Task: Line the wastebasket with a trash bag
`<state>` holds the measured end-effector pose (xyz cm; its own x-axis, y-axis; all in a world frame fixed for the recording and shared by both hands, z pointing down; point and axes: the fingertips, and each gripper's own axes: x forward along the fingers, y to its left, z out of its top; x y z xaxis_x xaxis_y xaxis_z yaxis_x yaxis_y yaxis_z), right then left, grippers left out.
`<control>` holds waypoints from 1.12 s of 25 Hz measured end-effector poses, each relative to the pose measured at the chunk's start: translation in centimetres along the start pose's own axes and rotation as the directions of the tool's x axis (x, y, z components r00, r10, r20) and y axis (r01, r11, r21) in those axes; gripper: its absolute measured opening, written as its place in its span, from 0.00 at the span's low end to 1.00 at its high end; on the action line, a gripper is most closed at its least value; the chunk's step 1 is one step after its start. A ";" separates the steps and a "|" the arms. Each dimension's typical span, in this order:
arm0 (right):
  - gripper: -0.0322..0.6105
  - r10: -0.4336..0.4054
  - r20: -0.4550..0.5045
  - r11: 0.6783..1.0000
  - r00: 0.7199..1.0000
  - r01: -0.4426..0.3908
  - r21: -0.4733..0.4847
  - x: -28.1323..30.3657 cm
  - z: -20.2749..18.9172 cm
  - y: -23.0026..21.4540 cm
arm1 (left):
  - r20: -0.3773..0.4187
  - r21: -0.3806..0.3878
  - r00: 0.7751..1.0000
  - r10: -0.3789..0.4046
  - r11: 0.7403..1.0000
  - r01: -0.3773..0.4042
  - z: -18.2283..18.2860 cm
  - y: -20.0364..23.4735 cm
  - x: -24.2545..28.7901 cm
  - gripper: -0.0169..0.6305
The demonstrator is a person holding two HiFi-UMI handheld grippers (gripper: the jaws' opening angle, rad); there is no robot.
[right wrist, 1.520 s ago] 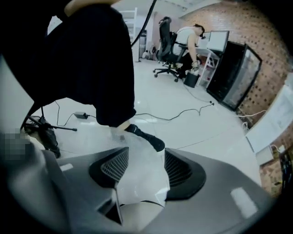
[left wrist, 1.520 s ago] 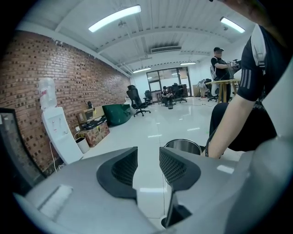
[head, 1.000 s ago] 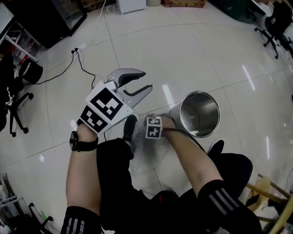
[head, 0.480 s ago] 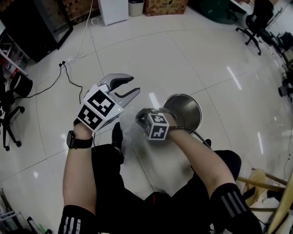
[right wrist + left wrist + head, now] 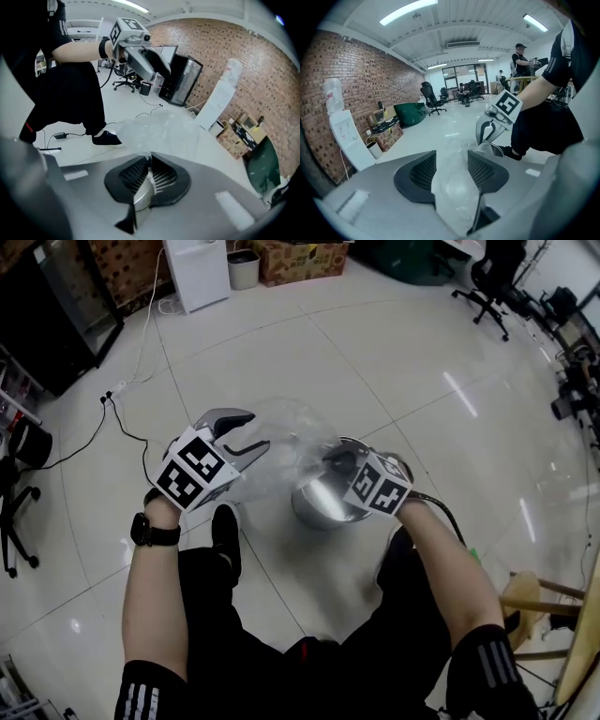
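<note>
A clear trash bag [image 5: 281,442] hangs stretched in the air between my two grippers, above a round metal wastebasket [image 5: 323,507] that stands upright on the floor. My right gripper [image 5: 337,460] is over the basket's rim, shut on a pinch of the bag [image 5: 159,131] at its tips [image 5: 149,159]. My left gripper [image 5: 239,432] is to the basket's left. Its jaws have just been opening and stand apart, with a loose fold of the bag [image 5: 454,187] lying between them [image 5: 451,159]. The right gripper [image 5: 487,133] shows beyond that fold. The left gripper [image 5: 140,56] also shows in the right gripper view.
Glossy white tile floor all round. At the far side stand a white cabinet [image 5: 197,273], a small bin [image 5: 244,268] and a cardboard box [image 5: 300,259]. A power strip with cable [image 5: 112,399] lies at left. A wooden stool [image 5: 544,606] stands at right, office chairs [image 5: 487,282] beyond.
My right gripper has risen from floor level beside the basket to above its rim, lifting the bag. The bag now spreads toward my left gripper and lies between its jaws.
</note>
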<state>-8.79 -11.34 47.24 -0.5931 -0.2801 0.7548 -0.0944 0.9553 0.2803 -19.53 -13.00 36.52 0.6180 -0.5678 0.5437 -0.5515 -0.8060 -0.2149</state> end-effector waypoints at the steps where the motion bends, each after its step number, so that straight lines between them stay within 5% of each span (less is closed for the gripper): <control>1: 0.06 0.006 -0.014 1.000 1.000 -0.006 0.022 -0.5 -1.1 -0.1 | -0.017 0.009 1.000 -0.015 1.000 0.015 -0.1 -0.4 0.7 0.36; 8: 0.06 0.118 -0.112 0.983 0.987 -0.100 0.155 -0.3 -8.8 1.5 | -0.128 0.091 0.985 -0.118 0.987 0.130 -0.2 -4.1 5.7 0.42; 16: 0.06 0.337 -0.279 0.937 0.899 -0.291 0.196 3.1 -16.3 6.7 | -0.311 0.199 0.927 -0.209 0.939 0.279 -2.3 -9.9 13.0 0.45; 21: 0.06 0.366 -0.287 0.925 0.885 -0.312 0.217 3.6 -17.5 7.0 | -0.361 0.231 0.919 -0.160 0.939 0.254 -4.3 -10.1 17.0 0.46; 28: 0.16 0.389 -0.246 0.911 0.888 -0.332 0.243 2.5 -16.9 6.7 | -0.375 0.151 0.912 -0.163 0.960 0.234 -5.2 -10.1 19.9 0.46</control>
<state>2.63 -7.21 61.07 -0.3664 0.0995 0.9251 -0.0833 0.9868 -0.1391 -4.60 -15.32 53.70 0.4434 -0.3239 0.8357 -0.3005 -0.9322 -0.2019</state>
